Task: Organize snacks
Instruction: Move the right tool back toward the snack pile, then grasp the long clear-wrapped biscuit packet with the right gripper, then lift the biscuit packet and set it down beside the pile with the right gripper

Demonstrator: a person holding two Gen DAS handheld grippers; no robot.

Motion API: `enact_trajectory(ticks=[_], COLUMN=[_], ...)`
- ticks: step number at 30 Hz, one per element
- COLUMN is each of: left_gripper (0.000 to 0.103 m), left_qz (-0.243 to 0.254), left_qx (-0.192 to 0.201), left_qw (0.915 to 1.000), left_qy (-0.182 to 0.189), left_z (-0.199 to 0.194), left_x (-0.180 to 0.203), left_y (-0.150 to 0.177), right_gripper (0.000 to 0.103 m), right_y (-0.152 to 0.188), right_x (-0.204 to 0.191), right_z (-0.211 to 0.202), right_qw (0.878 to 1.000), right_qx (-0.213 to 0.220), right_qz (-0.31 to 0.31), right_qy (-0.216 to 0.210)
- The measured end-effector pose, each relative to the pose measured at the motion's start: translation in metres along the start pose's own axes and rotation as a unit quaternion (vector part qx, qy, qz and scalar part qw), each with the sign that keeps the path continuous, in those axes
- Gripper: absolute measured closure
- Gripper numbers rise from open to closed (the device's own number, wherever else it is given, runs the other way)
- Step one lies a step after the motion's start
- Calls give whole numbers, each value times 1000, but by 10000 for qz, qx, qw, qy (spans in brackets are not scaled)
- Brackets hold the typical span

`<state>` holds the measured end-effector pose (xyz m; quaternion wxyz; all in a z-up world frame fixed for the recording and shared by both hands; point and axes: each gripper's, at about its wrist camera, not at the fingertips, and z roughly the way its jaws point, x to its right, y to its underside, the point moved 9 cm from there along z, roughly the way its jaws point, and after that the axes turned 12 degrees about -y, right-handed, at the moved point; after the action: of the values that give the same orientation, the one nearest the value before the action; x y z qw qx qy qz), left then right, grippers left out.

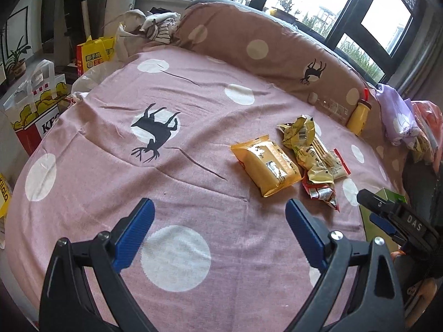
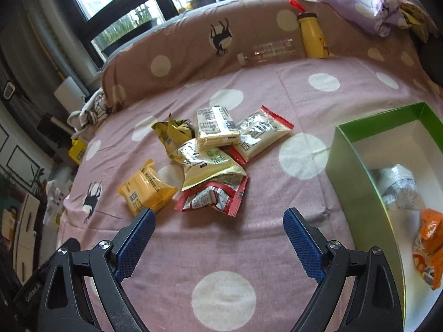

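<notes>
A pile of snack packets lies on the pink dotted bedspread (image 2: 221, 249): a yellow packet (image 2: 145, 189) (image 1: 265, 164), a red packet (image 2: 213, 197), a pale green packet (image 2: 207, 163), a cracker pack (image 2: 214, 126), a white-and-red packet (image 2: 260, 134) and a crumpled gold packet (image 2: 173, 132) (image 1: 297, 132). A green box (image 2: 351, 177) at right holds a silver packet (image 2: 398, 188) and an orange packet (image 2: 427, 246). My right gripper (image 2: 218, 221) is open and empty, just in front of the pile. My left gripper (image 1: 220, 211) is open and empty, left of the pile. The right gripper (image 1: 379, 207) also shows in the left wrist view.
A brown dotted pillow (image 2: 193, 47) lines the far side, with a clear bottle (image 2: 268, 51) and a yellow bottle (image 2: 313, 36) against it. A purple cloth bundle (image 2: 368, 5) lies far right. A KFC bag (image 1: 36, 116) and yellow bag (image 1: 94, 54) stand beside the bed.
</notes>
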<state>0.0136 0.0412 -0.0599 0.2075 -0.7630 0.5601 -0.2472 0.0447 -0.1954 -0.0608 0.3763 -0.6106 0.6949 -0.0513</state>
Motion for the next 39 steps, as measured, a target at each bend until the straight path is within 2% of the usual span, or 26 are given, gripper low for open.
enact_trajectory(ticks=[5, 9, 13, 16, 17, 22, 26, 27, 30, 33, 39], left_gripper=[7, 7, 7, 7, 7, 7, 7, 7, 7, 7, 7], left_qz=[-90, 5, 90, 157, 186, 233, 269, 268, 256, 240, 276], left_qx=[-53, -44, 3, -22, -36, -21, -27, -34, -82, -78, -97], left_qw=[9999, 9999, 9999, 9998, 9997, 9996, 9995, 9995, 9996, 9997, 9996], left_qy=[-80, -109, -81, -100, -122, -163, -152, -140, -67, -75, -63], left_z=[3, 2, 1, 2, 3, 2, 2, 2, 1, 1, 0], left_x=[-6, -2, 2, 3, 3, 1, 3, 3, 5, 4, 7], left_y=[-4, -4, -7, -6, -5, -5, -4, -3, -2, -2, 1], right_gripper=[9, 10, 10, 16, 18, 18, 33, 39, 45, 48, 48], right_y=[-47, -78, -93, -93, -94, -91, -86, -84, -75, -64, -38], right_x=[10, 16, 2, 7, 10, 8, 11, 11, 2, -5, -9], right_z=[30, 63, 90, 111, 113, 119, 119, 118, 119, 112, 70], right_qw=[9989, 9982, 9992, 9974, 9975, 9967, 9964, 9957, 9908, 9893, 9945], right_qx=[-103, -281, -330, -582, -550, -569, -701, -722, -804, -811, -447], right_qz=[451, 258, -1, -55, -36, -388, -250, -319, -862, -1062, -878], right_qy=[-8, 457, 216, 410, 451, 430, 399, 477, 659, 593, 362])
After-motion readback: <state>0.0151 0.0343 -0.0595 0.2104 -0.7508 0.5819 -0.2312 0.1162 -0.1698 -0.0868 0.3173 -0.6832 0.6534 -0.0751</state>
